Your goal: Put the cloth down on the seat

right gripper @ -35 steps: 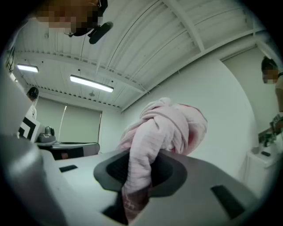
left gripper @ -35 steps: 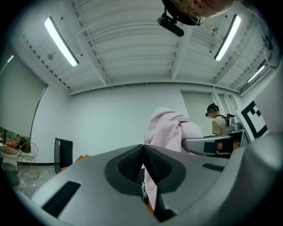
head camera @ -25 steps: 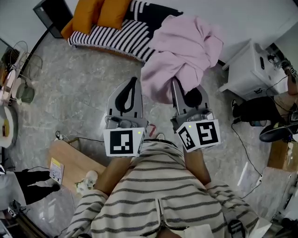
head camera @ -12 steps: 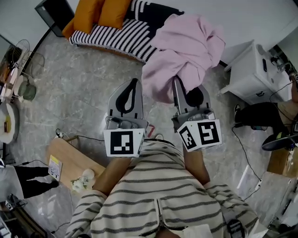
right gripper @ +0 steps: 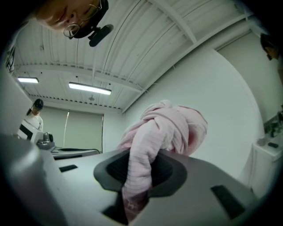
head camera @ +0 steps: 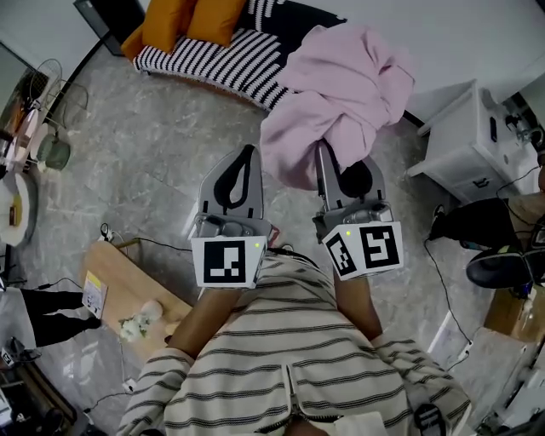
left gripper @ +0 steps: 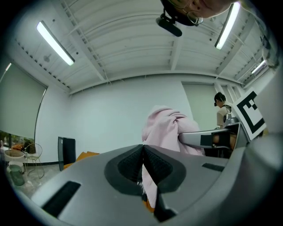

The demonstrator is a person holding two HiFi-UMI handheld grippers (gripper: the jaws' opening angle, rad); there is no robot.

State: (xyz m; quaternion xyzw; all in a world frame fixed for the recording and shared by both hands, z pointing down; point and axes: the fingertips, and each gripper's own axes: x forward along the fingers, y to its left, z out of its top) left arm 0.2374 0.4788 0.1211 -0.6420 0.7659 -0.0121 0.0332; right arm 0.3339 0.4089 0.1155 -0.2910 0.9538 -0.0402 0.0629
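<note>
A pink cloth is held up between two hand-held grippers in the upper centre of the head view, where its bunched mass overlaps the right end of a black-and-white striped seat. Whether the cloth touches the seat cannot be told from this angle. The left gripper is seen at centre left of the frame, its jaws drawn almost together. In the left gripper view a thin fold of the cloth is pinched between the dark ribbed pads and trails down below them. The right gripper is shown just beside it at centre right. In the right gripper view its jaws stand wider and are closed on a thick rolled bunch of the cloth, which fills the gap between the pads and spills over the top of them. Both grippers are pointed roughly level, side by side and slightly apart, with a square-marker cube on the back of each, the left cube and the right cube. A striped shirt worn by the person fills the lower centre of the head view. Two orange cushions are propped at the left end of the seat, near the top edge. A white cabinet is seen at the right edge and a low wooden table at lower left, on a grey marbled floor.
</note>
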